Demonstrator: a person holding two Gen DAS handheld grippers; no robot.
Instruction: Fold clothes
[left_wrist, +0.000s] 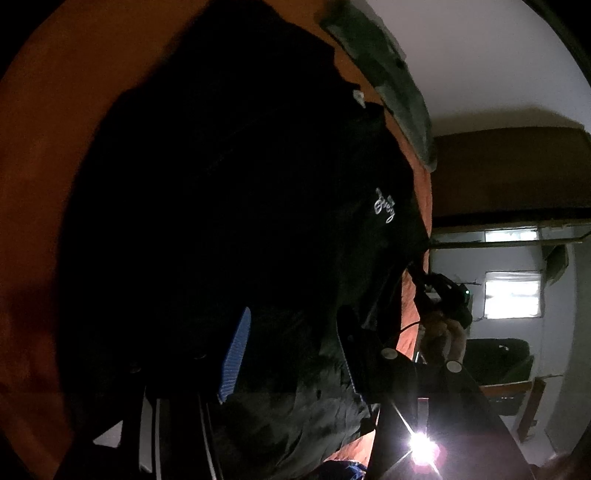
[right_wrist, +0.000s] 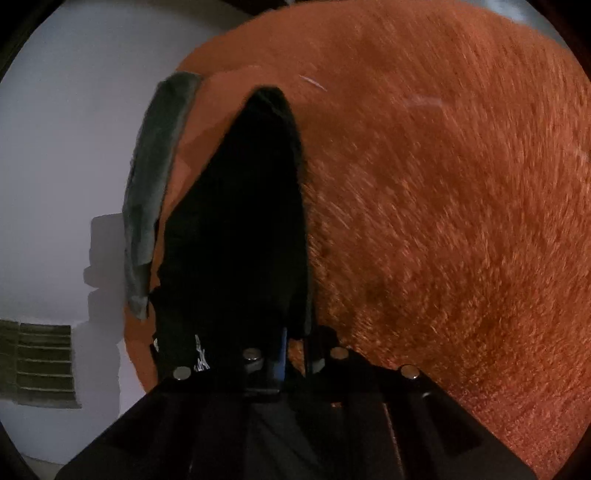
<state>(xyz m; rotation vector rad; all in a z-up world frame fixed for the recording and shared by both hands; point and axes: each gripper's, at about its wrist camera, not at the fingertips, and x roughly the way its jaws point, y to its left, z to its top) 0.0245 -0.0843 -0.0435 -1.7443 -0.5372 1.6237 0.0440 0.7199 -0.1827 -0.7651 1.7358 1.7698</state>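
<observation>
- Right claw (right_wrist: 282, 354): jaws drawn together, clamped on the near edge of the black garment (right_wrist: 240, 221); a blue pad is glimpsed at the pinch. The cloth runs from the claw toward 12 o'clock and narrows to a point.
- Left claw (left_wrist: 291, 354): jaws stand apart, with a blue pad (left_wrist: 234, 354) at 7 o'clock and the dark finger at 5 o'clock. Black cloth lies bunched between them; whether it is pressed cannot be told.
- Garment: spread over the orange blanket (right_wrist: 443, 221), white script logo (left_wrist: 384, 206) seen at 3 o'clock in the left view. In that view the right claw is seen at 4 o'clock, at the cloth's edge.
- Step judged: both edges being taken up for a fold. Next move calls for the left jaws to be closed on cloth, then both edges carried across together, kept taut and level.
- Surface: fuzzy orange blanket, soft; a grey cloth (right_wrist: 155, 184) lies along its edge at 10 o'clock in the right view.
- Room: dim, pale walls, a bright window (left_wrist: 513, 293) at 3 o'clock, a wall vent (right_wrist: 40, 363) at 8 o'clock.
</observation>
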